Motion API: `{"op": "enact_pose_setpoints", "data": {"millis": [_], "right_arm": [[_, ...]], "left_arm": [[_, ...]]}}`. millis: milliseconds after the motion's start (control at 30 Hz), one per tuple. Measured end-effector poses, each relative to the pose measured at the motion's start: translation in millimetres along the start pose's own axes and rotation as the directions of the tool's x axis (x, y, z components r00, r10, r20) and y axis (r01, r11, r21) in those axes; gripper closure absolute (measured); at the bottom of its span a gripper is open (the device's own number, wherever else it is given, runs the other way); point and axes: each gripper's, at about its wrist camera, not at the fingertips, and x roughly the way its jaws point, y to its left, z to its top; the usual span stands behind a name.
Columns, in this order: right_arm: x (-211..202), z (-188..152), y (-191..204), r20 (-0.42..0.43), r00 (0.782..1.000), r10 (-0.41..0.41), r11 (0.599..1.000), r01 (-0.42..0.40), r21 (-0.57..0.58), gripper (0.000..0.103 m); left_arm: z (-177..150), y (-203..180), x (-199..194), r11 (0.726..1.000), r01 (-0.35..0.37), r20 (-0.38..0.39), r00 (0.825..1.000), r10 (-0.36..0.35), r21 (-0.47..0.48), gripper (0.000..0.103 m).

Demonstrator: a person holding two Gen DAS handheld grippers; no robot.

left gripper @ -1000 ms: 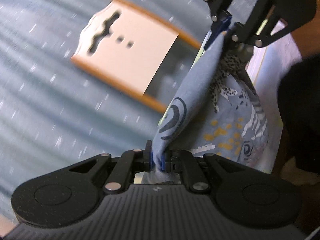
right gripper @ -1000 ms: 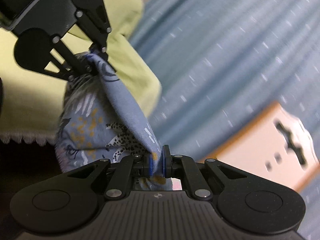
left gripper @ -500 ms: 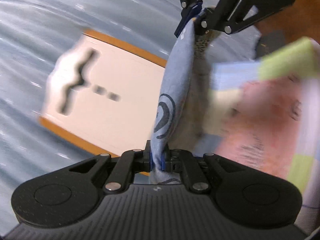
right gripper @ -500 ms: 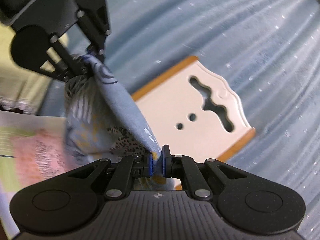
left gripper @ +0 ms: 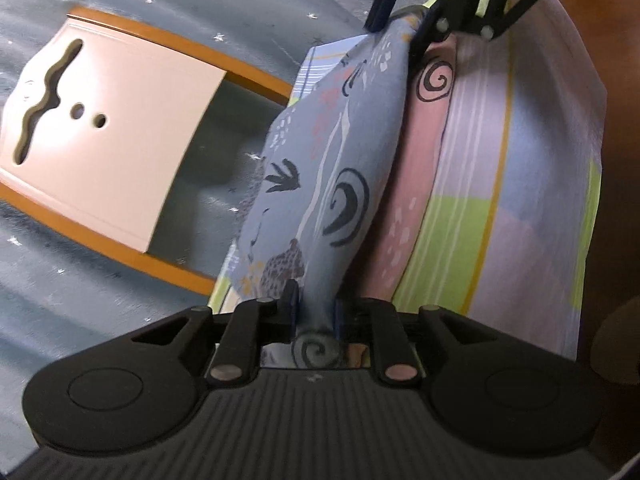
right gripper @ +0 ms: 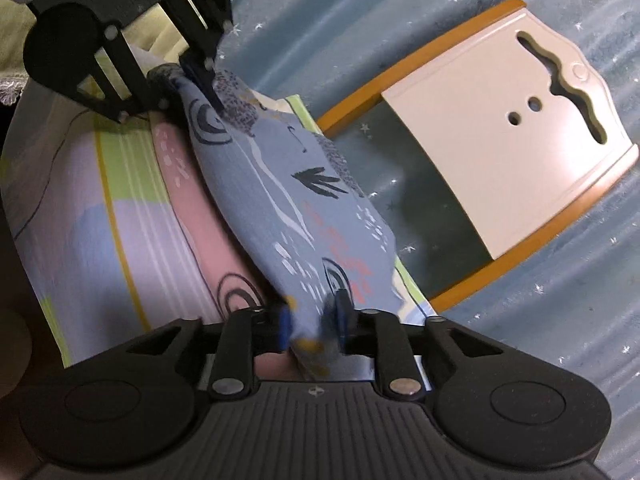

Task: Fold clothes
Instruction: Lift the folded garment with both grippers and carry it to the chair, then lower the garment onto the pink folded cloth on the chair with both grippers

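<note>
A folded blue patterned cloth (left gripper: 332,168) with swirls and leaf marks lies stretched between both grippers on top of a pastel striped folded fabric (left gripper: 500,184). It also shows in the right wrist view (right gripper: 288,200) over the same striped fabric (right gripper: 120,208). My left gripper (left gripper: 314,312) has its jaws parted around one end of the cloth. My right gripper (right gripper: 310,320) has its jaws parted around the other end. The right gripper also shows in the left wrist view (left gripper: 400,12), and the left gripper in the right wrist view (right gripper: 192,76).
A cream board with an orange frame and a wavy cut-out (left gripper: 100,128) lies on the blue star-speckled bedspread (left gripper: 60,300); it also shows in the right wrist view (right gripper: 520,128). Yellow-green fabric (right gripper: 16,32) sits at the top left of the right view.
Both grippers lowered the blue cloth onto the striped fabric. Both pairs of jaws went from pinched tight on the cloth to parted around it.
</note>
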Motion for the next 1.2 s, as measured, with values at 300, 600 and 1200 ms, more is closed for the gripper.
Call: {"op": "enact_pose_setpoints", "data": {"millis": [300,600,1200], "right_arm": [[-18,-24,8,-0.012,0.999,-0.042,0.999,0.042,-0.013,0.076],[-24,-16,-5,0.019,0.998,-0.063,0.997,0.064,-0.051,0.09],[-27,-25,24,-0.027,0.999,-0.036,0.999,0.035,-0.025,0.077]], "left_arm": [[-8,-13,-8,0.999,-0.004,-0.002,1.0,0.004,0.033,0.09],[-15,-15,-15,0.999,0.014,-0.009,1.0,-0.013,0.041,0.095],[-31,-15,-37,0.999,-0.054,-0.003,0.999,0.054,-0.004,0.089]]}}
